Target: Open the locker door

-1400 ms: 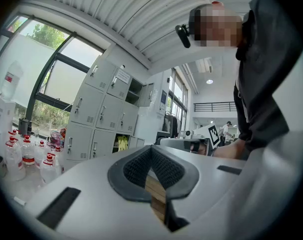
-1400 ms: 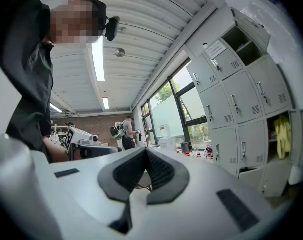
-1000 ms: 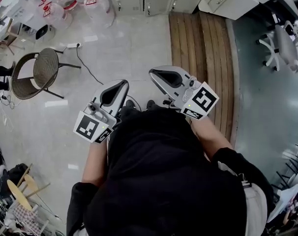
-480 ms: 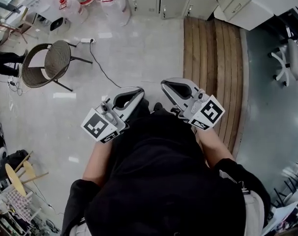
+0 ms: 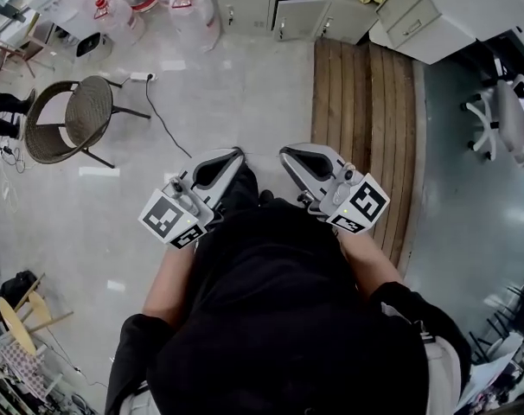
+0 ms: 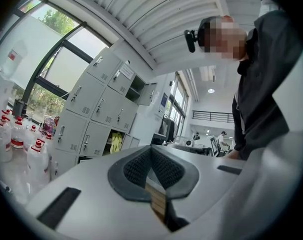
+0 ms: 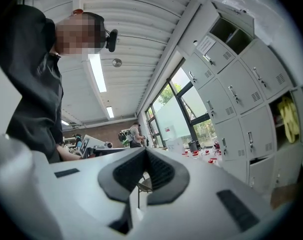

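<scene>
Grey lockers (image 5: 253, 3) stand far ahead at the top of the head view, one lower door (image 5: 298, 20) ajar. My left gripper (image 5: 232, 156) and right gripper (image 5: 288, 154) are held side by side in front of the person's chest, far from the lockers. In the left gripper view the left gripper (image 6: 152, 151) has its pads together with nothing between them, and the lockers (image 6: 91, 114) stand to its left, one compartment holding something yellow (image 6: 114, 143). In the right gripper view the right gripper (image 7: 145, 154) is shut and empty, with the lockers (image 7: 241, 94) on its right.
A wicker chair (image 5: 76, 119) stands on the left with a cable (image 5: 162, 119) on the floor beside it. Large water bottles (image 5: 193, 11) stand by the lockers. A wooden floor strip (image 5: 361, 119) runs toward them. A white drawer cabinet (image 5: 435, 15) and an office chair (image 5: 504, 119) are at right.
The head view has shifted, so the lockers and the wooden strip show more fully at the top. Both grippers stay shut in front of the chest and have sunk slightly.
</scene>
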Available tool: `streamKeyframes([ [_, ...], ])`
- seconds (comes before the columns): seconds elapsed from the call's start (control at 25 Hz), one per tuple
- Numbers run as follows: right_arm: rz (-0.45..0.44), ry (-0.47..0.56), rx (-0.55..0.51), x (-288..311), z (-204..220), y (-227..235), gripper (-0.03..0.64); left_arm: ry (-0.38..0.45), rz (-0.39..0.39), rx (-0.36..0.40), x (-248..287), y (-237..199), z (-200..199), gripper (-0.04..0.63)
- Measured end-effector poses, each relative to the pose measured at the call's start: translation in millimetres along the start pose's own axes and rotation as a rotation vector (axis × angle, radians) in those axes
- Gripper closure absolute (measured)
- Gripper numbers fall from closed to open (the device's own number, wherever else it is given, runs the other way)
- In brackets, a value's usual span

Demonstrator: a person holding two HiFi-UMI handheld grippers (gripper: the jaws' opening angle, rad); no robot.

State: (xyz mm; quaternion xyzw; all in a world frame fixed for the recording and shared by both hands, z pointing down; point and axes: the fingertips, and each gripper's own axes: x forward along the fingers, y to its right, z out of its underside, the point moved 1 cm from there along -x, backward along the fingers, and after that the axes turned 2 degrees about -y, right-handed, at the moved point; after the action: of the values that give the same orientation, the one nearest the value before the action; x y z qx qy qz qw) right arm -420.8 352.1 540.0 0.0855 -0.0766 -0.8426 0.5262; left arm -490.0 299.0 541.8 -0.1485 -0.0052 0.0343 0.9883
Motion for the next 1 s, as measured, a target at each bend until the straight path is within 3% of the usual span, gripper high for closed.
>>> streamKeyframes([
  [0.48,0.086,-0.076,0.032,97,-21,113,0.609,0.068,0.029,-0.015,46,-114,-42,0.584],
  [0.76,0.115,-0.095,0.024,167,-34,166,0.607,0.094,0.087,-0.070,64,-188,-74,0.584],
  [1.0,0.120,-0.102,-0.005,225,-42,199,0.607,0.064,0.164,-0.076,77,-247,-85,0.584],
])
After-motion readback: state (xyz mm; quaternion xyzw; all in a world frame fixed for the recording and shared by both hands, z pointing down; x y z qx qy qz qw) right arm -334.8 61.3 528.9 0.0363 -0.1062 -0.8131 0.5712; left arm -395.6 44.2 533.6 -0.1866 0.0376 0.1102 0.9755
